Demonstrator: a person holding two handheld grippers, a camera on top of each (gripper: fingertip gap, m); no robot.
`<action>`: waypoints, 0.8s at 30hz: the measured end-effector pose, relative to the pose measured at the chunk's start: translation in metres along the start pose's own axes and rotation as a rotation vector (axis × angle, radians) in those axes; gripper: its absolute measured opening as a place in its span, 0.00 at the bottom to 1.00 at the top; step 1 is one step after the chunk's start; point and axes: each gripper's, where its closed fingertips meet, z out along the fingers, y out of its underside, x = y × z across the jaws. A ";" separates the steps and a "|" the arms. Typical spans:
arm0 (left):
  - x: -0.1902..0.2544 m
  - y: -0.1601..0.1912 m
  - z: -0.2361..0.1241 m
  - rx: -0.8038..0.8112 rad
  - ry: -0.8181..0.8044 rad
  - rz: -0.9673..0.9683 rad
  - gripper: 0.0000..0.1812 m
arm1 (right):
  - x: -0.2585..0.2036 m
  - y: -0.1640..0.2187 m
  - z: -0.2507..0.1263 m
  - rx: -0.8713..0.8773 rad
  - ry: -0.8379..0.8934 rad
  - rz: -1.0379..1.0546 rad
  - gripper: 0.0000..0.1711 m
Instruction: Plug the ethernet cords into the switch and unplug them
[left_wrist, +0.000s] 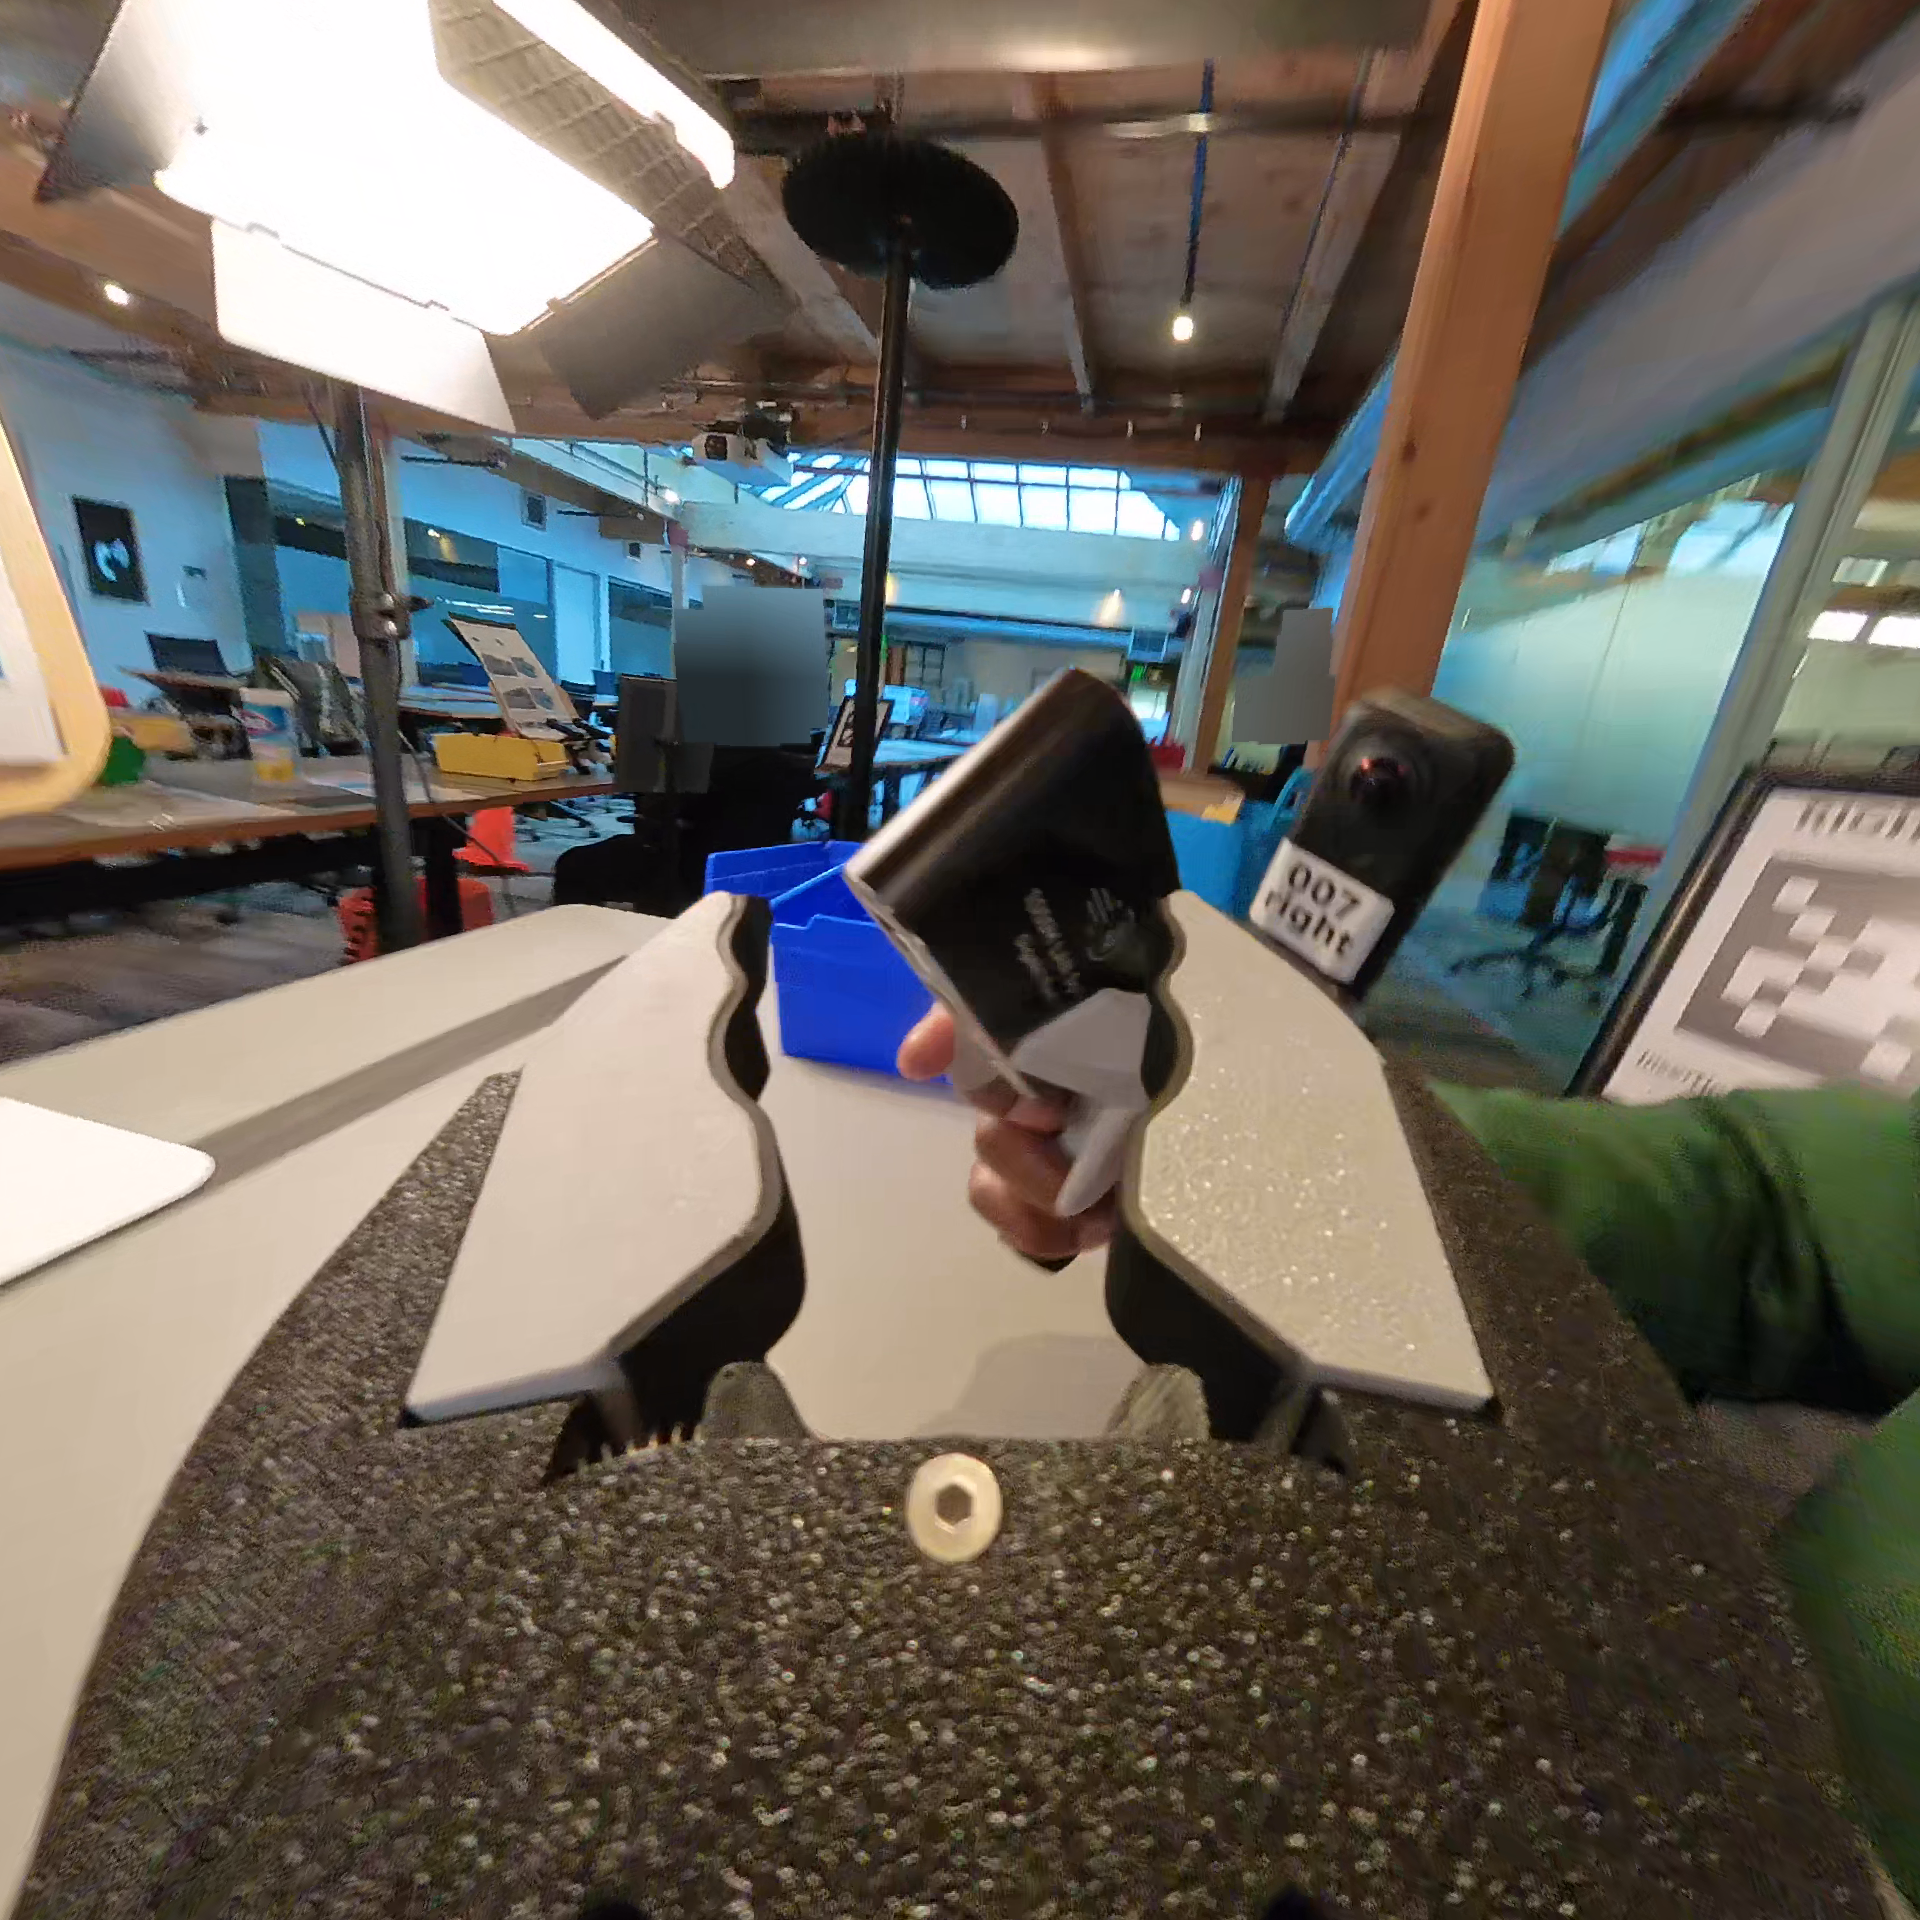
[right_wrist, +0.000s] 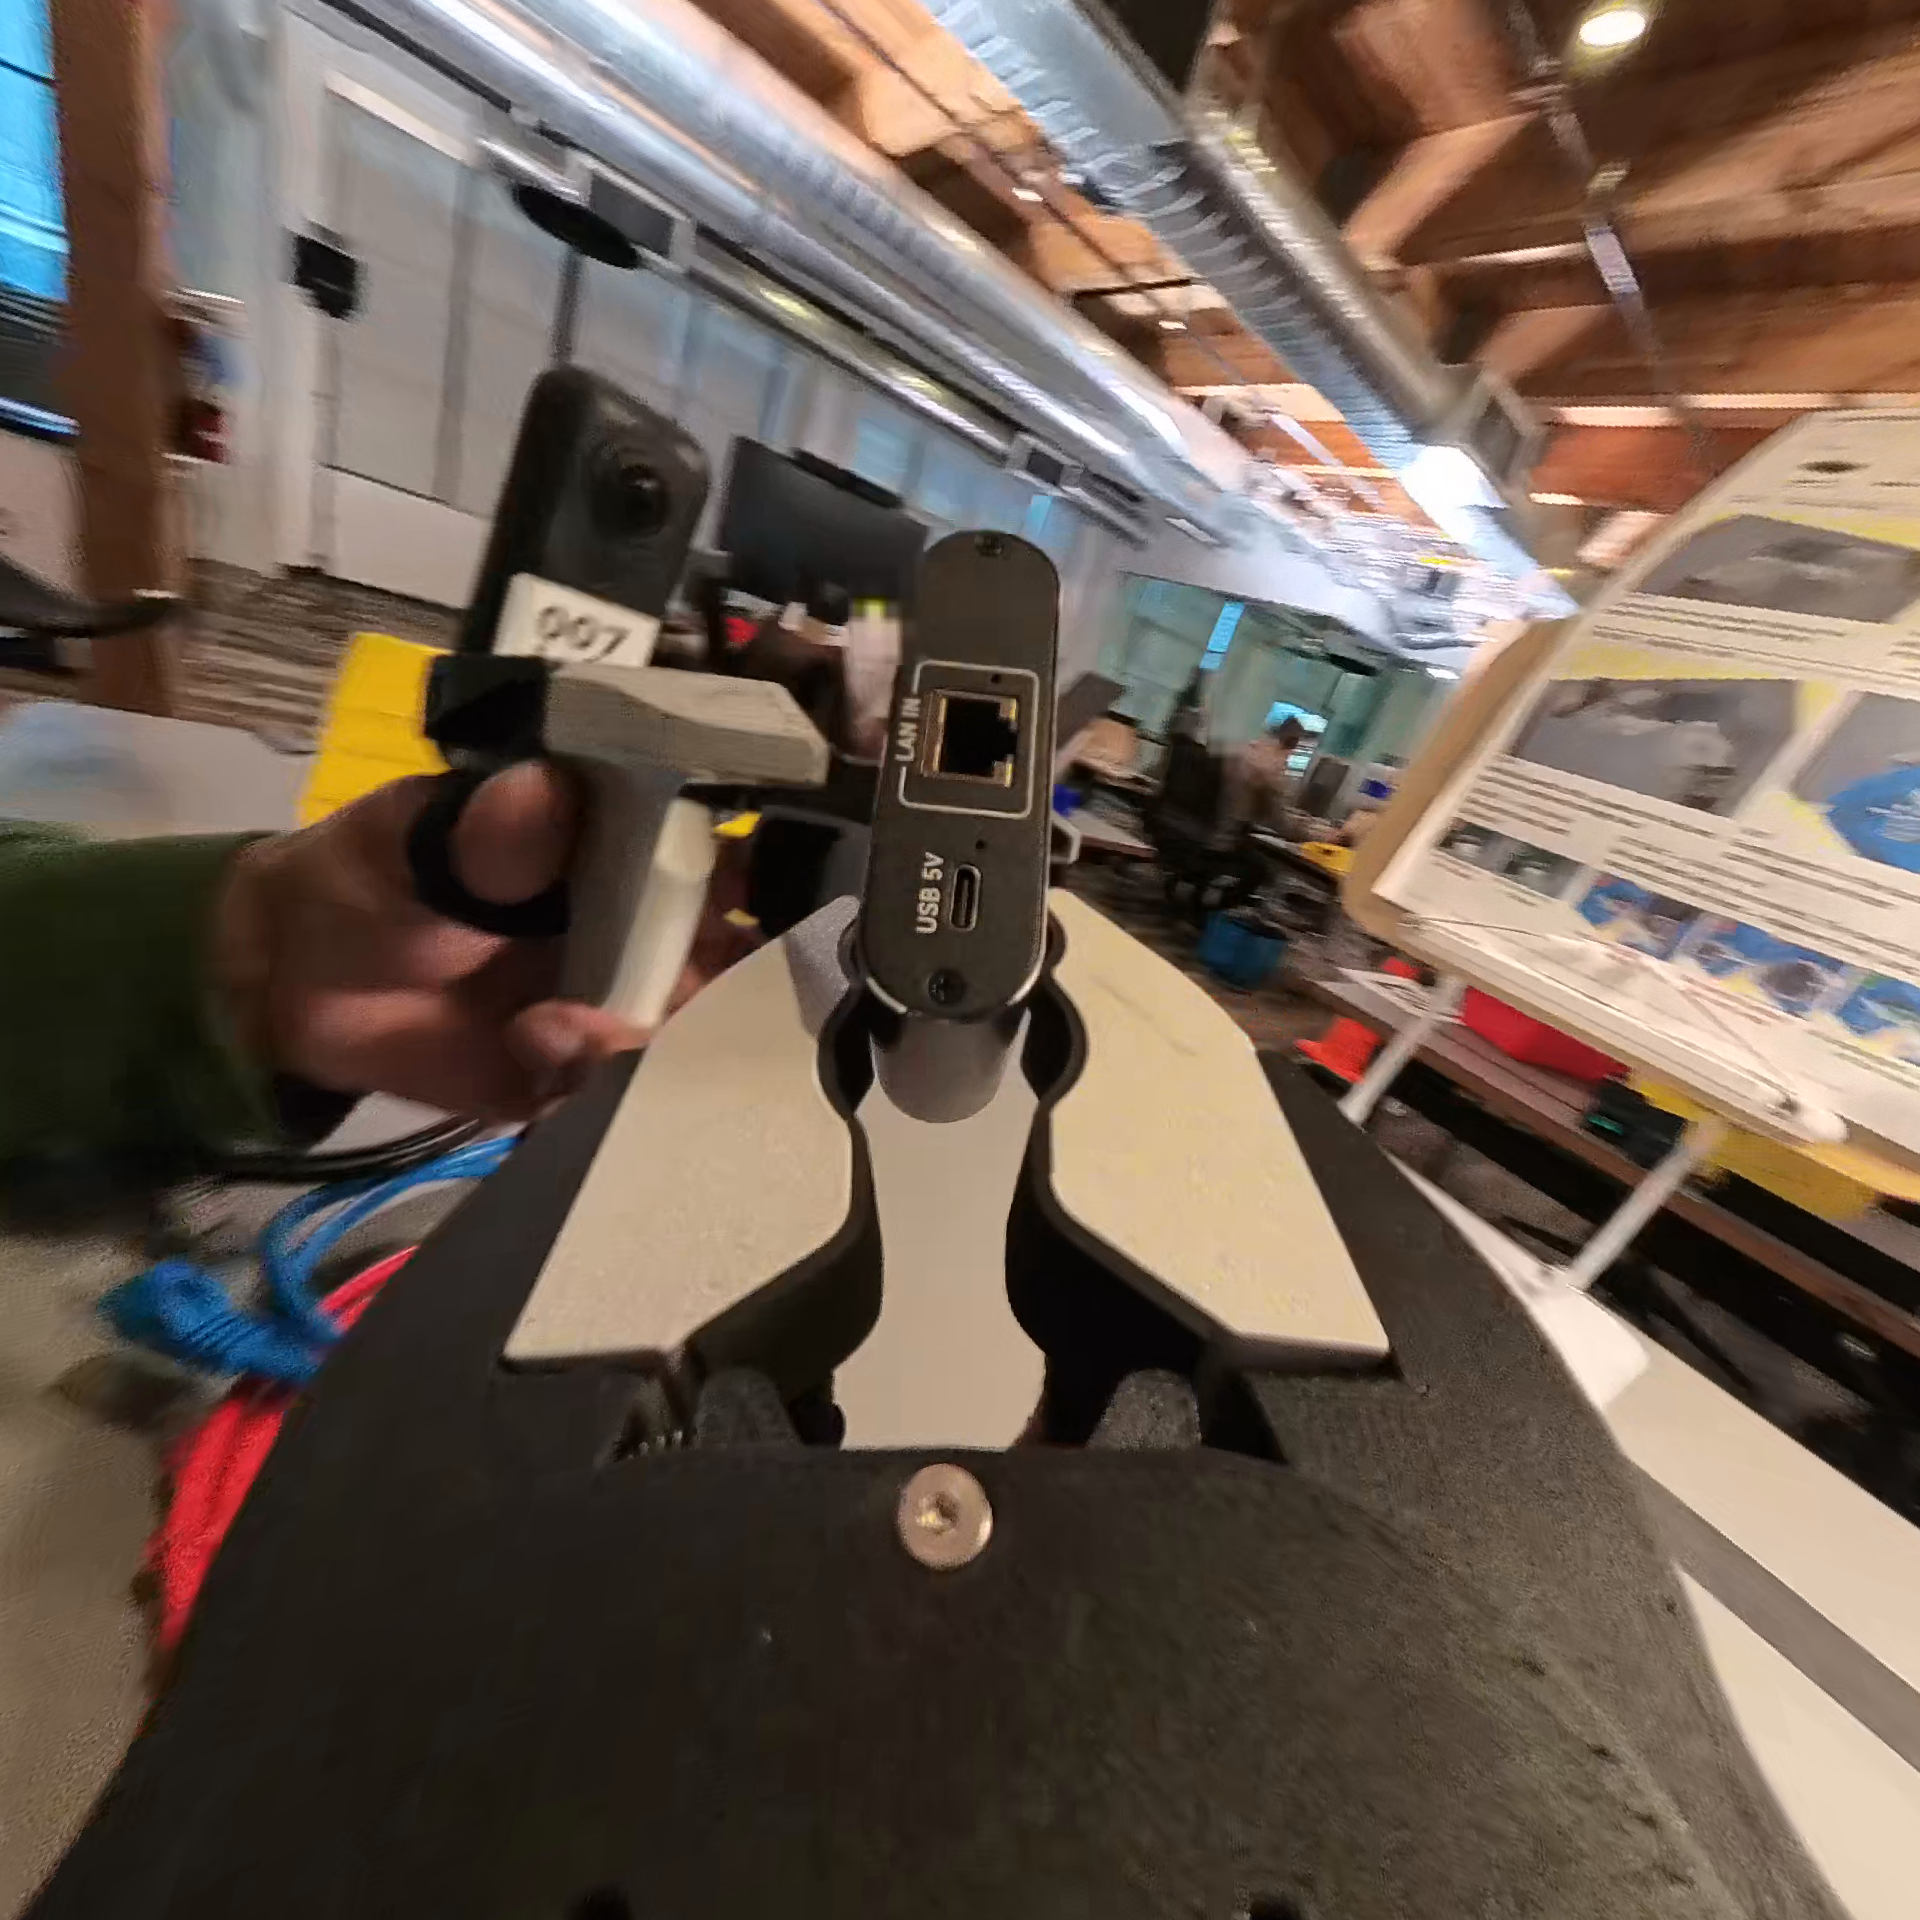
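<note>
The black switch (right_wrist: 966, 769) stands upright between my right gripper's (right_wrist: 948, 966) fingers, which are shut on its lower end. Its end face with one ethernet port and a small USB port faces the right wrist camera. No cord is plugged into that port. Blue ethernet cords (right_wrist: 229, 1320) and a red cord (right_wrist: 218, 1475) lie on the table at the lower left. My left gripper (left_wrist: 956, 935) is open and empty above the table. Through its gap I see the switch (left_wrist: 1018, 842), held by the right gripper's grey fingers (left_wrist: 1091, 1049). A hand holds the left gripper's handle (right_wrist: 623, 894).
A blue bin (left_wrist: 831, 966) sits on the grey table (left_wrist: 312, 1039) behind the switch. A white pad (left_wrist: 73, 1184) lies at the left. A framed marker board (left_wrist: 1787, 935) stands at the right, a poster board (right_wrist: 1662, 779) beside the table, and a light stand pole (left_wrist: 379, 727) behind it. Both grippers' tips are close together, under 4 cm apart.
</note>
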 end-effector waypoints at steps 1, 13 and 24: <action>0.002 -0.002 -0.003 -0.025 0.005 0.063 0.39 | -0.006 -0.001 -0.003 0.005 -0.065 0.005 0.15; 0.043 0.059 -0.017 -0.395 0.238 0.536 0.23 | -0.050 0.025 -0.029 -0.166 -0.463 -0.085 0.15; 0.013 0.045 -0.012 -0.339 0.058 0.332 0.14 | -0.001 0.017 -0.024 -0.165 -0.065 -0.468 0.38</action>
